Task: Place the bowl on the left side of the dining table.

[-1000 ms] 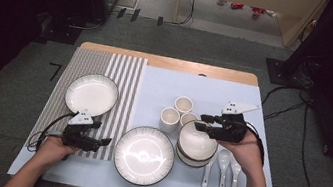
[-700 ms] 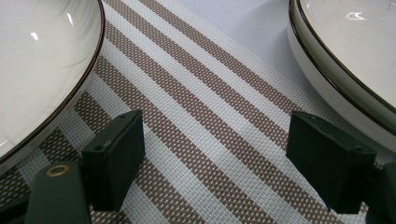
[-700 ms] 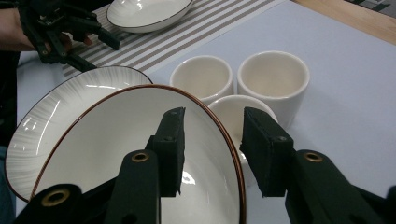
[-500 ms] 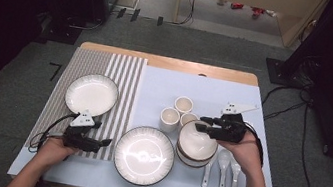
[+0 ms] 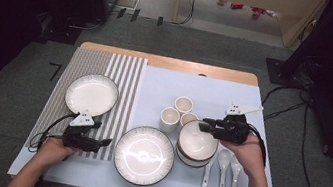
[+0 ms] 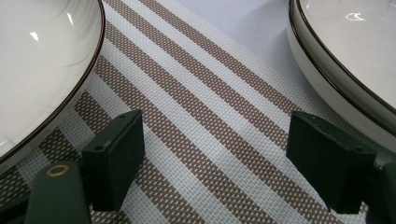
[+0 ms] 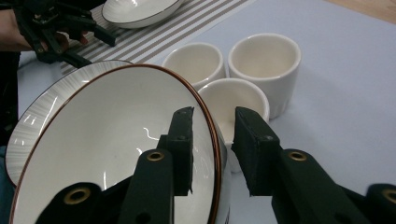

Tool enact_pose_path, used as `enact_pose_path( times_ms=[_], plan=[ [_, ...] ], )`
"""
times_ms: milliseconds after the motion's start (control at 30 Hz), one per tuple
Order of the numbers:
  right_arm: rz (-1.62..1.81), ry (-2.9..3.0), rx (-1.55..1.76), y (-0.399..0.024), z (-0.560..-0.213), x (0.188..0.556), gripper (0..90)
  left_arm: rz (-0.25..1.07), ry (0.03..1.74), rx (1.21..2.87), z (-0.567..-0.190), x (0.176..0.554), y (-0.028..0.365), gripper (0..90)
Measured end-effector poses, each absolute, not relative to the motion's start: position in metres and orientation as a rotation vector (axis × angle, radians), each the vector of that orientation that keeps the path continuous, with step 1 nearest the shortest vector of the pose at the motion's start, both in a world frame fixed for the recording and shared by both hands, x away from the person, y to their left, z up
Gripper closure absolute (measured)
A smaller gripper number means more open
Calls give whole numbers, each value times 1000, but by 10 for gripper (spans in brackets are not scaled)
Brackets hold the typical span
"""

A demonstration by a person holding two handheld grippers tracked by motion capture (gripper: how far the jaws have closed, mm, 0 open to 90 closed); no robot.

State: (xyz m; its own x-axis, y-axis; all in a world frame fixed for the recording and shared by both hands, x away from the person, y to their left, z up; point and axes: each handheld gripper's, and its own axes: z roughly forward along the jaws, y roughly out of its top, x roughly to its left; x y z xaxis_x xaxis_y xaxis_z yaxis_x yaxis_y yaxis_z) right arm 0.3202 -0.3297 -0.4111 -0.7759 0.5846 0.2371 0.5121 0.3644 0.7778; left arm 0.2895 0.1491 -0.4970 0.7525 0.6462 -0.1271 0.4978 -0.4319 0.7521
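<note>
A stack of white bowls with brown rims (image 5: pixel 196 141) sits right of centre. My right gripper (image 5: pixel 205 125) reaches in from the right over its far rim. In the right gripper view the top bowl (image 7: pixel 107 154) has its rim between the jaws of the right gripper (image 7: pixel 212 149), one jaw inside and one outside. The jaws have just been closing, and a small gap still shows on each side of the rim. My left gripper (image 5: pixel 105 142) lies low on the striped placemat (image 5: pixel 126 77). In its own view the left gripper (image 6: pixel 215 154) stands open with only the placemat (image 6: pixel 210 93) between its jaws.
Three cream cups (image 5: pixel 183 105) (image 7: pixel 264 58) stand just behind the bowls. A large plate (image 5: pixel 143 154) (image 6: pixel 355 56) lies at front centre and a smaller plate (image 5: pixel 92 94) (image 6: pixel 42 56) on the placemat. Three white spoons (image 5: pixel 223 165) lie right of the bowls.
My right gripper stays at the bowl's far rim with only a slight shift. The left hand has kept still.
</note>
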Motion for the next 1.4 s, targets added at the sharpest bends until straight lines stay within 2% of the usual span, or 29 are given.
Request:
enact_pose_path(
  times_ms=[467, 1400],
  plan=[
    [1337, 2585, 1032, -327, -420, 324, 768, 230, 854, 2119, -497, 289, 149, 199],
    [1318, 2590, 1135, -327, -420, 324, 797, 228, 856, 2118, -497, 289, 149, 199]
  ],
)
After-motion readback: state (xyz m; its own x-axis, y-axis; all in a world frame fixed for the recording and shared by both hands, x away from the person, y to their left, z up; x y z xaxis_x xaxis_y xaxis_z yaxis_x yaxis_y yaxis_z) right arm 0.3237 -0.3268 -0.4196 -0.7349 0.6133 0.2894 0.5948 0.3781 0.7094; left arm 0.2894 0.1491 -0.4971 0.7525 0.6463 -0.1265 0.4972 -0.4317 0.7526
